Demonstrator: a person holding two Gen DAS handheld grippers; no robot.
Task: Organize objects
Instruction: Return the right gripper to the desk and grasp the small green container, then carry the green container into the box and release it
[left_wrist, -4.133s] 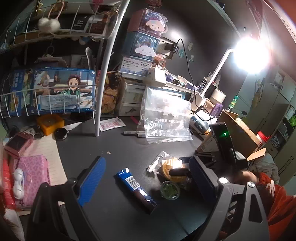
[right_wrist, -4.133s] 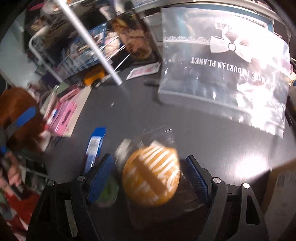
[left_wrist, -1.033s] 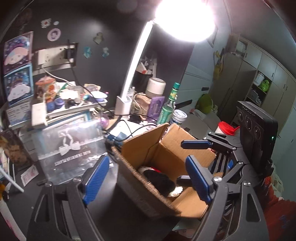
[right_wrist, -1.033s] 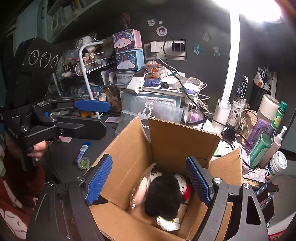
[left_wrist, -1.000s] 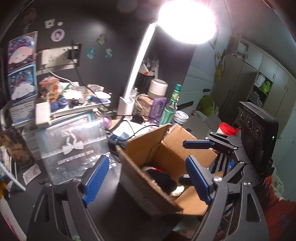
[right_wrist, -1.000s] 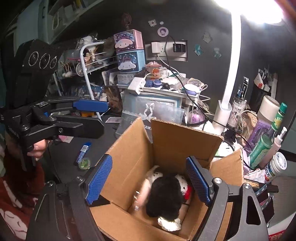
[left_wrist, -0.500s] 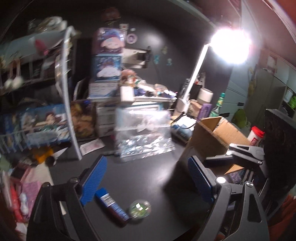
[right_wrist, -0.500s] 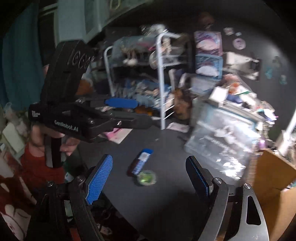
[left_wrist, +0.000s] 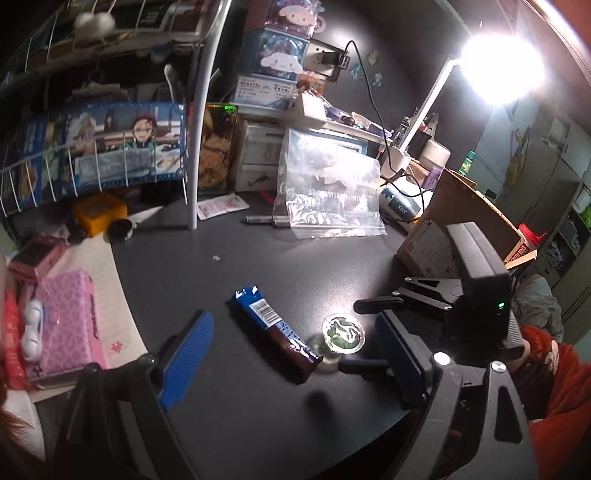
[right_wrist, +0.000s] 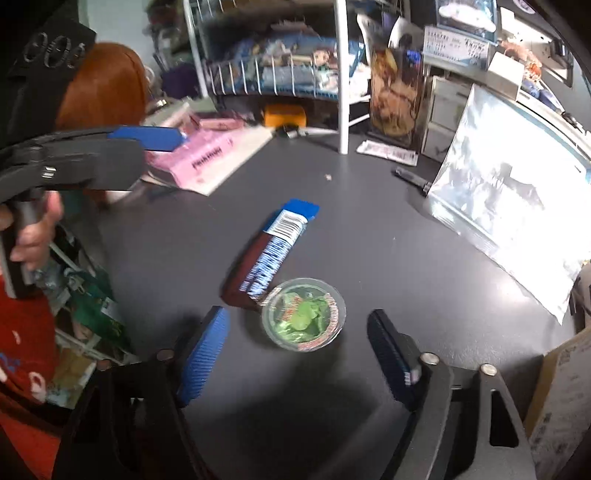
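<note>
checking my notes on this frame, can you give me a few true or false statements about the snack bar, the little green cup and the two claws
1. The right claw is open, with the green cup lying between its fingers. True.
2. The snack bar is gripped in the left claw. False: it lies on the dark table; that claw is open.
3. The cup sits right against one end of the snack bar. True.
4. The cup is inside the cardboard box. False: it is on the table.
</note>
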